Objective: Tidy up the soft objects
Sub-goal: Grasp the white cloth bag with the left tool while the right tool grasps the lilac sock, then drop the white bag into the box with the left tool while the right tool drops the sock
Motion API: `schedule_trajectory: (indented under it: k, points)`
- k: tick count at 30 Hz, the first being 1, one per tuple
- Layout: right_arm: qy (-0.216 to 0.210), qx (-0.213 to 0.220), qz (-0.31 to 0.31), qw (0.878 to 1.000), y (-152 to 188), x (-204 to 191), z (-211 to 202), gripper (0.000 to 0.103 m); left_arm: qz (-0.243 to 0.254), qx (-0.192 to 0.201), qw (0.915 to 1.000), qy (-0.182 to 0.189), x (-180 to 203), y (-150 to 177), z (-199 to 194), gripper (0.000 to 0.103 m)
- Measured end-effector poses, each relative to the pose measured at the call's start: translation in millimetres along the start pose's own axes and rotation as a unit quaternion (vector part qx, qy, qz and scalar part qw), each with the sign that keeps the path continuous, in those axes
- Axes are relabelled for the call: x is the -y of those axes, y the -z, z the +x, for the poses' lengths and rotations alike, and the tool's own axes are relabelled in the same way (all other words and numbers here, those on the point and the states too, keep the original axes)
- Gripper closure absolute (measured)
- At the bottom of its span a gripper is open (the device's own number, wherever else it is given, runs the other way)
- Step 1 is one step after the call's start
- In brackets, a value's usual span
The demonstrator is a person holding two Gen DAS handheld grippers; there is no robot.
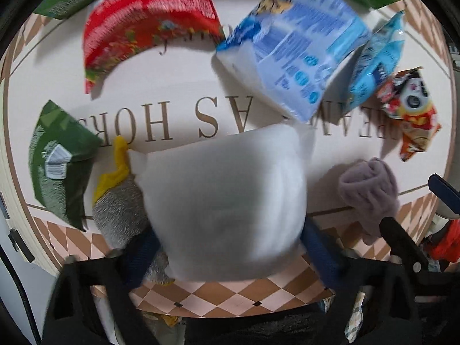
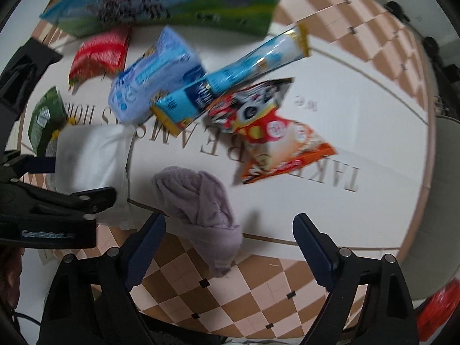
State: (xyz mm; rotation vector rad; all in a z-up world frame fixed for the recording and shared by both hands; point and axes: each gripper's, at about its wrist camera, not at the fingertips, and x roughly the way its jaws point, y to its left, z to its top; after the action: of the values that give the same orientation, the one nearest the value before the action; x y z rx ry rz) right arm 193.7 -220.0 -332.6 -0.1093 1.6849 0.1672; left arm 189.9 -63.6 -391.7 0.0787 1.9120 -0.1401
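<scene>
White soft pack (image 1: 227, 198): right up close to the left camera, big and blurry. Blue fingers press on both of its sides.
Left gripper (image 1: 230, 247): clenched on the white soft pack, one blue finger (image 1: 143, 256) on each side.
Right gripper (image 2: 230, 247): fingers spread wide with nothing between them. One blue finger (image 2: 146, 247) stands on each side of bare mat.
Purple cloth (image 2: 201, 201): a soft rolled lump on the mat, just in front of the right gripper and nearer its left finger. It lies across the line where the white middle meets the checkered border.
Grey and yellow soft toy (image 1: 120, 198): tucked behind the white soft pack on its left side, touching it.
Mat (image 2: 359, 132): white middle with brown letters, brown and pink checks round the edge.
Green pack (image 1: 57, 161): near the mat's left edge.
Red pack (image 1: 143, 26): at the far side.
Blue tissue pack (image 1: 293, 54): far side, leaning on the blue wrapper (image 2: 238, 74).
Orange snack bag (image 2: 276, 135): past the purple cloth, well apart from it.
Open room: the white patch to the right of the orange snack bag, and the checks near the right gripper.
</scene>
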Motion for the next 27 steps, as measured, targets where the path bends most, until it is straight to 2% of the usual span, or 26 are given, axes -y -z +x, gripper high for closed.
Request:
schedule_trajectory:
  k: [3, 4, 6, 8, 11, 14, 19, 22, 25, 27]
  points:
    - [-0.013, -0.016, -0.01, 1.0, -2, -4, 19, 0.017, -0.003, 0.004, 1.0, -0.006, -2, 2, 3, 0.03]
    - [-0.015, -0.023, -0.013, 1.0, -2, -5, 27, 0.022, -0.001, 0.01, 0.9999, -0.011, -1, 5, 1, 0.031]
    - [-0.02, -0.039, -0.015, 0.999, 0, -7, 43, 0.035, -0.002, 0.019, 0.9997, -0.015, -2, 9, -2, 0.036]
    - [-0.039, -0.056, 0.002, 0.998, 1, -3, 58, 0.057, -0.008, 0.033, 0.9991, -0.025, -1, 13, -7, 0.036]
    - [-0.057, -0.064, 0.035, 0.996, 9, 4, 62, 0.064, -0.018, 0.059, 0.9977, -0.029, -3, 26, -25, 0.037]
    - [-0.092, -0.057, 0.056, 0.993, 22, 12, 47, 0.065, -0.022, 0.096, 0.9951, -0.015, -5, 43, -59, 0.037]
    - [-0.148, -0.005, 0.076, 0.986, 30, 23, -20, 0.066, -0.016, 0.17, 0.9851, 0.02, -11, 55, -140, 0.037]
    - [-0.162, 0.047, 0.088, 0.982, 18, 31, -72, 0.066, 0.001, 0.199, 0.9795, 0.035, -15, 30, -194, 0.037]
    - [-0.175, 0.086, 0.099, 0.976, -16, 27, -115, 0.065, 0.018, 0.208, 0.9773, 0.035, -22, -26, -233, 0.037]
    - [-0.165, 0.107, 0.112, 0.974, -44, 28, -127, 0.065, 0.024, 0.21, 0.977, 0.027, -31, -67, -251, 0.037]
